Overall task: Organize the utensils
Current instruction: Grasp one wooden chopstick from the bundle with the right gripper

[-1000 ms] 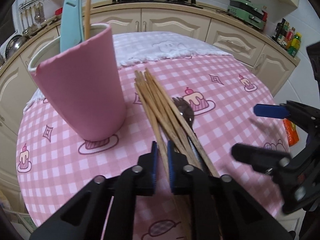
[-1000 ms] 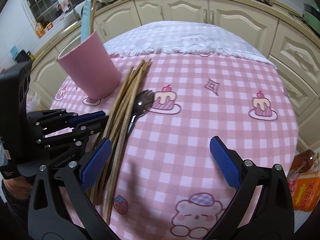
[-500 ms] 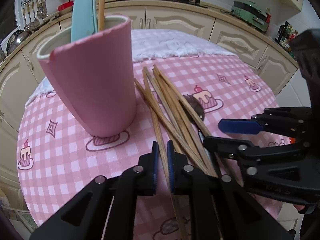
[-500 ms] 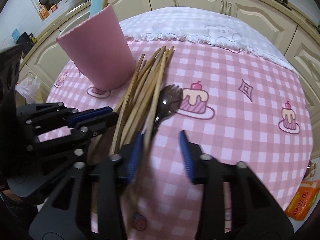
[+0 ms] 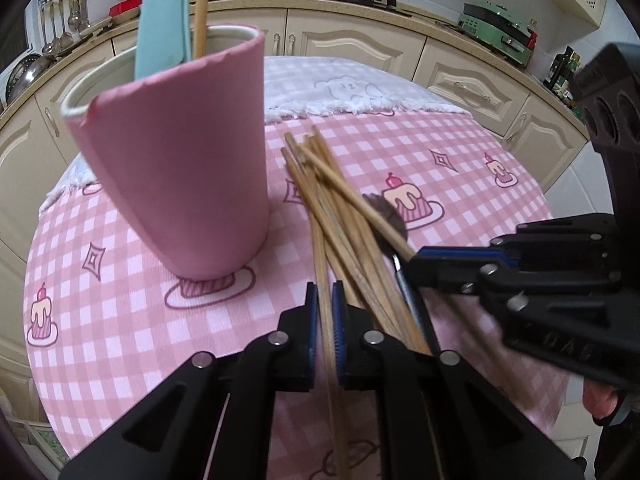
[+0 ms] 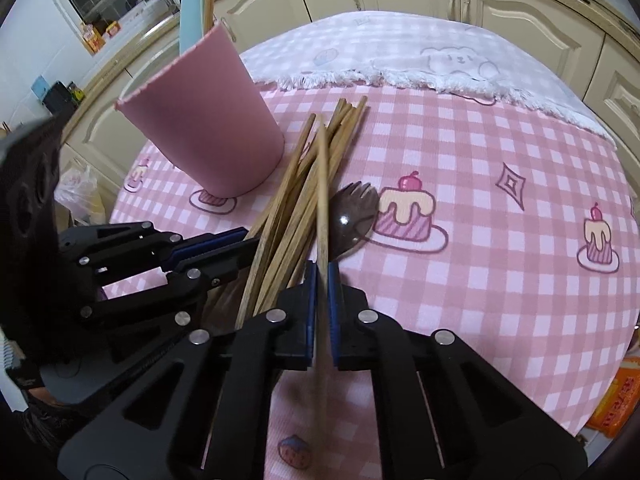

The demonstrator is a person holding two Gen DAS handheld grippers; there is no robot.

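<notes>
Wooden chopsticks (image 6: 304, 184) lie in a loose pile on the pink checked tablecloth (image 6: 500, 280), just beside the pink cup (image 6: 208, 136), and their long way points from the tongs toward the far edge of the table. The right gripper (image 6: 322, 280) is pinched tight on one chopstick, and the left gripper (image 5: 325, 300) is pinched on another one. The cup stands up and to the left of both, a bit nearer the left gripper, so I think each stick must be tipped up on end to go in.
</notes>
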